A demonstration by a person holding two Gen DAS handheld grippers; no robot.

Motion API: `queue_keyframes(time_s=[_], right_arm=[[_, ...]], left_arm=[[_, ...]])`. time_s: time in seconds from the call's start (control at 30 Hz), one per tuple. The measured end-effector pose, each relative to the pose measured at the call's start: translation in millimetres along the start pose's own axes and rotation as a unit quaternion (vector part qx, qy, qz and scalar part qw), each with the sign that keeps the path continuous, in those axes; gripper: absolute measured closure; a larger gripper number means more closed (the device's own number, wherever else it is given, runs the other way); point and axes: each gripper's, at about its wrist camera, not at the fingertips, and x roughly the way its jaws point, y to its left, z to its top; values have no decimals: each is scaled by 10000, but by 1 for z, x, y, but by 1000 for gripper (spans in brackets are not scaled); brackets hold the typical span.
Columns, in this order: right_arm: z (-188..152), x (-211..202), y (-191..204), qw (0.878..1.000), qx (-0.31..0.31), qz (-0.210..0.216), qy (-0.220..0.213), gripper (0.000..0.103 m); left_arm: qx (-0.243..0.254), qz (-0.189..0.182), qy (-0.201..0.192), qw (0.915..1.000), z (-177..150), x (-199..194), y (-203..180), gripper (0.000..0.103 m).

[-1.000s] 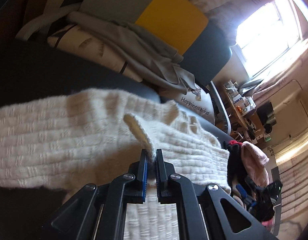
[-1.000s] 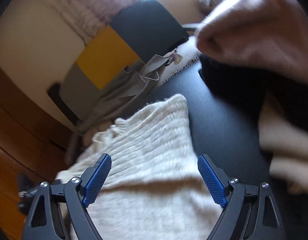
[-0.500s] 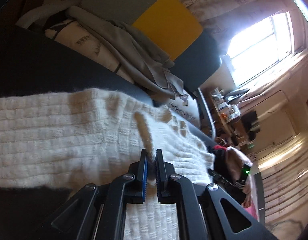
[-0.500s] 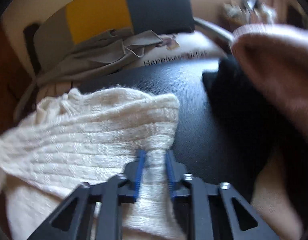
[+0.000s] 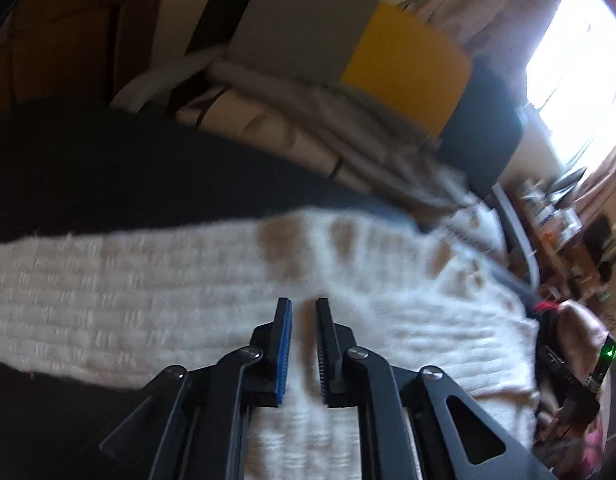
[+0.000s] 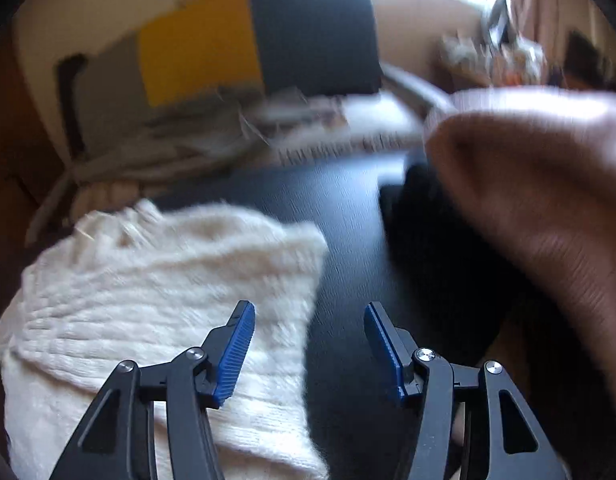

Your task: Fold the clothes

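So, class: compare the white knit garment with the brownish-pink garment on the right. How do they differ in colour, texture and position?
The white knit garment is cream with a chunky ribbed weave; the brownish-pink garment looks smooth and fine. The white one lies spread flat on the dark surface; the pink one is bunched up beside a black piece of clothing. The white one lies under both opening grippers; the pink one sits off to the side. Both are soft clothing.

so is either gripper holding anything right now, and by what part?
Nothing held. The left gripper and right gripper are both opening, pads clear of the cream knit sweater below.
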Motion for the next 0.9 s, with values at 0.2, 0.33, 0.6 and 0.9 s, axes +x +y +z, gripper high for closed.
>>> queue_keyframes(time_s=[0.2, 0.33, 0.6, 0.9], right_arm=[[13, 6, 46, 9960, -789, 403, -146, 44], [12, 42, 53, 9966, -771, 24, 276, 45], [-11, 53, 30, 9987, -458, -74, 219, 34], [-15, 52, 34, 9980, -582, -138, 182, 30]], left_arm=[[801, -129, 226, 9964, 2, 32, -53, 90], [1257, 216, 513, 9905, -9, 64, -68, 90], [1347, 74, 319, 9903, -29, 63, -52, 87], [264, -453, 252, 9983, -19, 40, -21, 86]])
